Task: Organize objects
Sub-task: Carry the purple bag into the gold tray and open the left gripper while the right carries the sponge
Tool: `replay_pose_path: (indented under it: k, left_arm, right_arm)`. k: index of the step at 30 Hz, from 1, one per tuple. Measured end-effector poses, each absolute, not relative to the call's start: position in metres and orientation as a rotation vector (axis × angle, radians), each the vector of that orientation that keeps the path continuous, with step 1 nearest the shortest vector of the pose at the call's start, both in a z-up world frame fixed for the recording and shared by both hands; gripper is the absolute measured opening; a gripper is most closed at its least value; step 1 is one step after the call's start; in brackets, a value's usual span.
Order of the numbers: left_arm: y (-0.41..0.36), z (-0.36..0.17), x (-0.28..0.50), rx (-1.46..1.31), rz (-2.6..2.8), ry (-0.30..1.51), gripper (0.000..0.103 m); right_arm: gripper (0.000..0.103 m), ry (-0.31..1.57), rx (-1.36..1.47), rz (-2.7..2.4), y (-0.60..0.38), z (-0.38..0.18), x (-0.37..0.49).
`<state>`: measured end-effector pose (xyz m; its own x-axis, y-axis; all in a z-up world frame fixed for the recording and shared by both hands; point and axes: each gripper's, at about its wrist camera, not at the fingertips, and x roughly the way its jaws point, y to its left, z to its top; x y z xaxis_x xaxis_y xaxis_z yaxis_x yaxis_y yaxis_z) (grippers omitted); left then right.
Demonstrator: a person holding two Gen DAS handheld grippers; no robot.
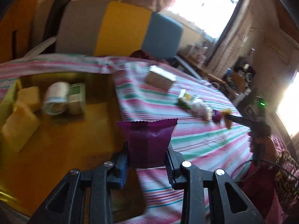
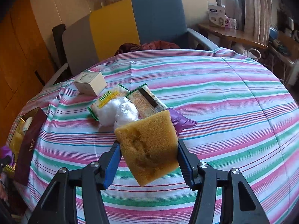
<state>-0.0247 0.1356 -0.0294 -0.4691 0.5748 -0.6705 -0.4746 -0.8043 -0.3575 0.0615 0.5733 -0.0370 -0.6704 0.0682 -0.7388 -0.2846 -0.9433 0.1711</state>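
Observation:
My left gripper (image 1: 147,160) is shut on a purple snack packet (image 1: 147,141), held at the edge of an open yellow-lined box (image 1: 78,149). The box holds yellow sponges (image 1: 20,125), a white roll (image 1: 56,98) and a green-white carton (image 1: 77,98). My right gripper (image 2: 147,158) is shut on a yellow sponge (image 2: 149,147), held above the striped tablecloth (image 2: 224,112). Behind it lie white plastic bags (image 2: 119,112), two snack packets (image 2: 108,99), another purple packet (image 2: 182,121) and a small beige box (image 2: 90,83). The right gripper also shows in the left wrist view (image 1: 227,119).
A grey, yellow and blue armchair (image 2: 130,24) stands behind the table with dark red cloth (image 2: 149,46) on it. The box's dark red lid (image 2: 29,145) stands at the table's left edge. A side shelf (image 2: 231,35) with boxes is at the right under the window.

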Motion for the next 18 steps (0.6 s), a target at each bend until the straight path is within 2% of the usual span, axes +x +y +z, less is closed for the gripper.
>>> replay_pose_path:
  k: [6, 9, 16, 17, 18]
  left_arm:
    - [0.089, -0.044, -0.061, -1.266, 2.292, -0.242, 0.033]
    - [0.072, -0.055, -0.074, -1.340, 2.302, -0.244, 0.033]
    - [0.055, -0.074, -0.105, -1.490, 2.353, -0.073, 0.035]
    - [0.053, -0.074, -0.106, -1.500, 2.364, -0.065, 0.037]
    - [0.051, -0.073, -0.107, -1.511, 2.381, -0.059, 0.043]
  right_arm:
    - [0.059, 0.308, -1.135, 2.741, 0.551, -0.024, 0.060]
    - [0.059, 0.331, -1.135, 2.757, 0.540, -0.020, 0.058]
    - [0.059, 0.332, -1.127, 2.889, 0.482, 0.001, 0.048]
    - [0.059, 0.331, -1.124, 2.919, 0.470, 0.005, 0.047]
    - [0.059, 0.335, -1.120, 2.941, 0.462, 0.008, 0.046]
